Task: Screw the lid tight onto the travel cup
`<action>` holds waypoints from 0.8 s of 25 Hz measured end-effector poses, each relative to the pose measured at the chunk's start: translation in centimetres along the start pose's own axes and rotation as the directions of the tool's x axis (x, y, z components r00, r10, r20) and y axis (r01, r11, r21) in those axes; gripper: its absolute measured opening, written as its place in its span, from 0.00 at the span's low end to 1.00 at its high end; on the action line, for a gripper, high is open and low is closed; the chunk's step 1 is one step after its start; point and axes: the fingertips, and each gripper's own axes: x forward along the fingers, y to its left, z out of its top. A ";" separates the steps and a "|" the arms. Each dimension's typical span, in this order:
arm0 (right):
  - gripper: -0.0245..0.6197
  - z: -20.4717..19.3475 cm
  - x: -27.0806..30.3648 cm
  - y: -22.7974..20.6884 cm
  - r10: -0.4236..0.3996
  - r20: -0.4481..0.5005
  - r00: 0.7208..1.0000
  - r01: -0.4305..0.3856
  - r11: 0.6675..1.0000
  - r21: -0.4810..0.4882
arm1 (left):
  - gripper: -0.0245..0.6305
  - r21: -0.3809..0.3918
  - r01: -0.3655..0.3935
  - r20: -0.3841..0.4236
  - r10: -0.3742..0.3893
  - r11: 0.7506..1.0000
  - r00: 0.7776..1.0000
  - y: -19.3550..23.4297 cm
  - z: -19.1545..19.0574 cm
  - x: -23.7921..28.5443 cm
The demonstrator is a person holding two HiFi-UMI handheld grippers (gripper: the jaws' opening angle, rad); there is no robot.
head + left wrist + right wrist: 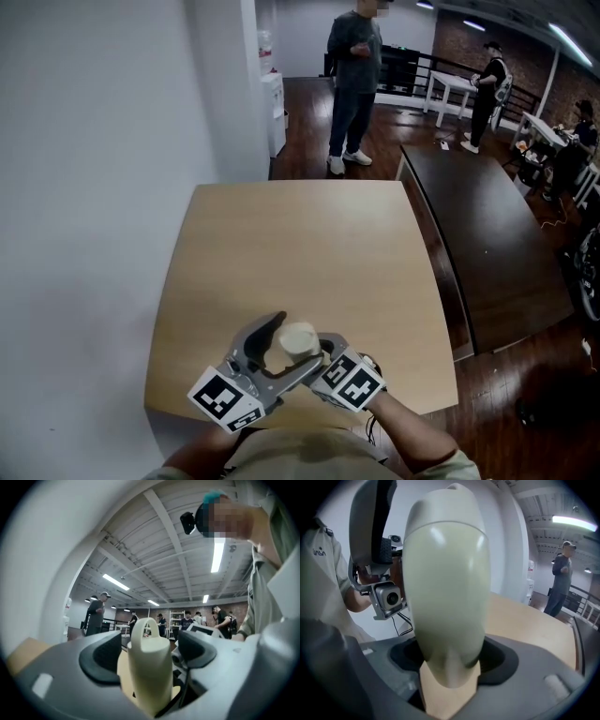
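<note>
Your right gripper [452, 667] angles down over the desk's [300, 234] near edge, its jaws clamped on the body of the cream travel cup [298, 339], held at that edge's middle. Your left gripper [150, 654] comes in level beside it, jaws spread wide around the looped lid [148, 639], a slim gap either side.

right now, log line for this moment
right gripper: jaws shut on travel cup | left gripper: jaws open, lid between them | tightness: cannot tell
</note>
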 end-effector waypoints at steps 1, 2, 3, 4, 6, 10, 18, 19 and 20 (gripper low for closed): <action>0.51 0.0 0.1 0.2 0.004 -0.002 1.000 -0.004 1.000 -0.005 | 0.59 -0.001 0.000 -0.007 0.000 1.000 1.000 0.0 -0.2 0.1; 0.51 0.0 0.2 0.4 0.008 -0.004 1.000 -0.008 1.000 -0.009 | 0.58 -0.003 -0.001 -0.011 0.001 1.000 1.000 0.1 -0.5 0.1; 0.51 -0.1 0.3 0.6 0.011 -0.006 1.000 -0.011 1.000 -0.011 | 0.57 -0.006 -0.002 -0.014 0.002 1.000 1.000 0.1 -0.6 0.1; 0.51 -0.1 0.4 0.8 0.013 -0.008 1.000 -0.013 1.000 -0.014 | 0.56 -0.010 -0.004 -0.015 0.004 1.000 1.000 0.2 -0.8 0.1; 0.51 -0.2 0.4 0.9 0.019 -0.010 1.000 -0.019 1.000 -0.020 | 0.53 -0.019 -0.003 -0.017 0.003 1.000 1.000 0.2 -1.0 0.0; 0.51 -0.2 0.3 0.9 0.027 -0.015 1.000 -0.028 0.999 -0.028 | 0.49 -0.036 0.013 -0.018 -0.014 0.999 1.000 0.2 -1.1 0.0; 0.51 -0.9 -1.1 3.5 0.247 -0.047 0.968 -0.250 0.965 -0.083 | 0.51 -0.089 0.270 -0.026 -0.273 0.959 0.962 -1.8 -0.6 -0.4; 0.51 -0.9 -1.6 4.3 0.317 -0.044 0.947 -0.320 0.943 -0.093 | 0.51 -0.108 0.339 -0.019 -0.343 0.934 0.939 -2.4 -0.3 -0.6; 0.51 -0.8 -2.2 5.3 0.390 -0.041 0.920 -0.392 0.914 -0.103 | 0.51 -0.129 0.412 -0.009 -0.416 0.902 0.909 -3.0 0.0 -0.7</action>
